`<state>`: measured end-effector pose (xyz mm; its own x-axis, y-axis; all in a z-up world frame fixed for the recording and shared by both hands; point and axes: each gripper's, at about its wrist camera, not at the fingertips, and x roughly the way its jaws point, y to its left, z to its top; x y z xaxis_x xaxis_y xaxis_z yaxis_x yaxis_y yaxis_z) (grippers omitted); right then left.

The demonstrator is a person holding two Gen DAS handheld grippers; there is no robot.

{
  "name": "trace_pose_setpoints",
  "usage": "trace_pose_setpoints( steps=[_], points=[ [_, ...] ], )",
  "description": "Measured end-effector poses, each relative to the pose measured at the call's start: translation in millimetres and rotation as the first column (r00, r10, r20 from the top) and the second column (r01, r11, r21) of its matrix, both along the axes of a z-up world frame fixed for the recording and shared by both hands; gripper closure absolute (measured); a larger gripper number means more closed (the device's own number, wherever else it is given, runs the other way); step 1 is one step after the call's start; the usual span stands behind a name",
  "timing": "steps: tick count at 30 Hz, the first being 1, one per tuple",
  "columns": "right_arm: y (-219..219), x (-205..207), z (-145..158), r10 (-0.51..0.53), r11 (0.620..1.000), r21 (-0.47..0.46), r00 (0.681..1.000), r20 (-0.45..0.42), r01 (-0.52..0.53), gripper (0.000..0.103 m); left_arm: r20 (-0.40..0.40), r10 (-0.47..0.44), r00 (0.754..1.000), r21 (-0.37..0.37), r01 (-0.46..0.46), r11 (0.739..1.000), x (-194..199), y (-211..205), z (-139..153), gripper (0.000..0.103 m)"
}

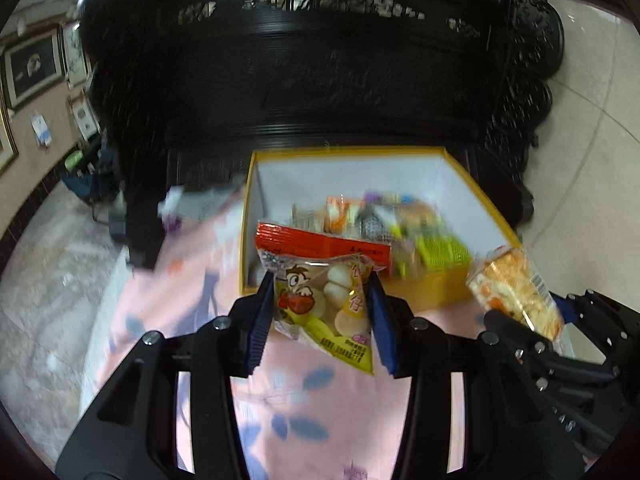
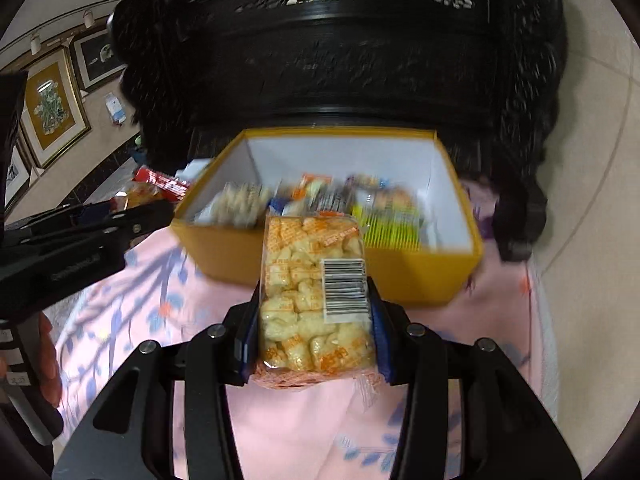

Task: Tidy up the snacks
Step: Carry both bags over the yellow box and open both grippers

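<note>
A dark carved wooden cabinet (image 1: 320, 80) fills the back, with pierced openings along its top. To its left a beige wall (image 2: 60, 32) carries framed pictures (image 2: 52, 108) and small track spotlights (image 2: 88, 18). The floor (image 1: 592, 140) is pale polished tile with thin joint lines. The bench wears a pink floral cloth (image 1: 288, 400).

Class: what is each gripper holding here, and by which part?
Left gripper: red-and-yellow cartoon snack packet, clamped across its sides. Right gripper: clear orange-printed puffed-cracker packet, clamped across its lower sides.
</note>
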<state>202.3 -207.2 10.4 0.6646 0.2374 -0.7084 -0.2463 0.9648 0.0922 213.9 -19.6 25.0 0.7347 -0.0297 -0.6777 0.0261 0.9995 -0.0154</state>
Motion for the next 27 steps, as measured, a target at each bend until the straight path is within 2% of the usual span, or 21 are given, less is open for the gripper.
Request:
trace_pose_setpoints(
  steps=[5, 10, 15, 22, 23, 24, 25, 26, 27],
  points=[
    [-2, 59, 14, -0.039, 0.999, 0.031, 0.999, -0.010, 0.039, 0.057, 0.006, -0.006, 1.000, 0.006, 0.006, 1.000, 49, -13, 23, 0.058],
    [-6, 96, 16, -0.079, 0.994, 0.074, 0.997, -0.009, 0.079, 0.057, -0.024, 0.033, 0.999, 0.009, -0.032, 0.999, 90, -10, 15, 0.058],
    [-1, 109, 6, -0.079, 0.995, 0.066, 0.997, -0.025, 0.081, 0.057, -0.057, 0.069, 0.996, 0.007, -0.069, 0.998, 115, -3, 0, 0.058],
    [-5, 115, 7, -0.105, 0.993, 0.055, 0.995, -0.001, 0.105, 0.056, -0.066, 0.083, 0.994, -0.002, -0.083, 0.997, 129, -4, -8, 0.056],
    [-5, 115, 10, -0.113, 0.992, 0.055, 0.994, 0.010, 0.112, 0.053, -0.065, 0.082, 0.994, -0.001, -0.083, 0.997, 131, -6, -8, 0.053],
    [-6, 115, 12, -0.125, 0.991, 0.053, 0.992, 0.024, 0.124, 0.039, -0.065, 0.081, 0.995, -0.002, -0.081, 0.997, 131, -7, -7, 0.047],
    [-6, 115, 14, -0.132, 0.990, 0.051, 0.991, 0.033, 0.130, 0.029, -0.067, 0.081, 0.994, -0.004, -0.081, 0.997, 132, -8, -6, 0.022],
    [-8, 114, 17, -0.146, 0.988, 0.053, 0.988, 0.053, 0.143, 0.020, -0.057, 0.096, 0.994, 0.000, -0.096, 0.995, 132, -7, -4, 0.007],
    [-9, 113, 19, -0.152, 0.987, 0.051, 0.987, 0.060, 0.149, 0.014, -0.027, 0.120, 0.992, 0.001, -0.120, 0.993, 130, -5, 0, 0.004]
  ],
)
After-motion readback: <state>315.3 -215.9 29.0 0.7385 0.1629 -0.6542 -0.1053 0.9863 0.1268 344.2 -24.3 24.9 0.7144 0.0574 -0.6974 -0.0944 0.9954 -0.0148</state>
